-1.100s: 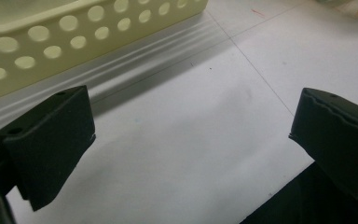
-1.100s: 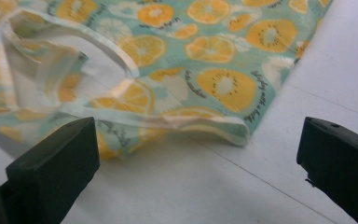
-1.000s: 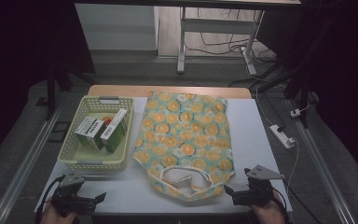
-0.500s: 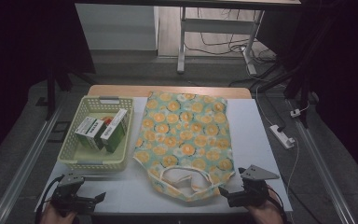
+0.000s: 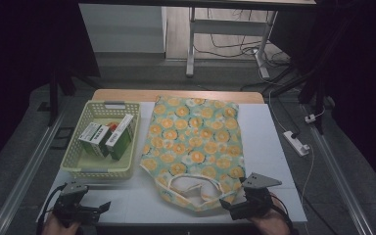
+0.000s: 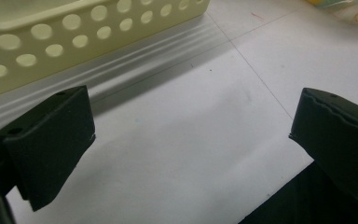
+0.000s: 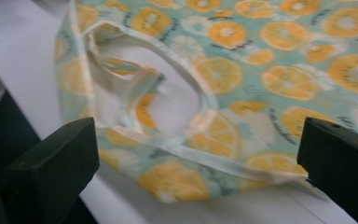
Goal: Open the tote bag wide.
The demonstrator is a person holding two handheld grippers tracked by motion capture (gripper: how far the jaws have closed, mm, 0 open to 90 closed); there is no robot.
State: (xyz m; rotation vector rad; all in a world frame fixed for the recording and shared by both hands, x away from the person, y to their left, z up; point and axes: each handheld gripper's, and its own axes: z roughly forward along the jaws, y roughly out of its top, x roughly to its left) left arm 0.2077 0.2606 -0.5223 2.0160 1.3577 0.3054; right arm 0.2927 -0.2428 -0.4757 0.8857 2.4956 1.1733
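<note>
Tote bag (image 5: 196, 147): orange-slice print fabric, lying flat on the white surface (image 5: 269, 147), mouth and handles toward the person, just right of the basket
Handles (image 5: 196, 186): pale loops resting on the near hem, one over the other; in the right gripper view they lie between the jaws' line of sight
Right gripper (image 5: 232, 208): jaws spread wide, empty, at the bag's near right corner, low over the surface
Step in hand: judged as closing in on the bag's mouth or a handle
Doing it well: aim for the top handle loop alone, come in low and level, pinch only one layer so the mouth can lift open
Risk: catching both layers, or dragging the bag off the near edge
Left gripper (image 5: 100, 208): jaws apart, empty, near the basket's front wall
Basket (image 5: 85, 169): pale yellow, perforated, holding green-and-white cartons (image 5: 108, 139)
</note>
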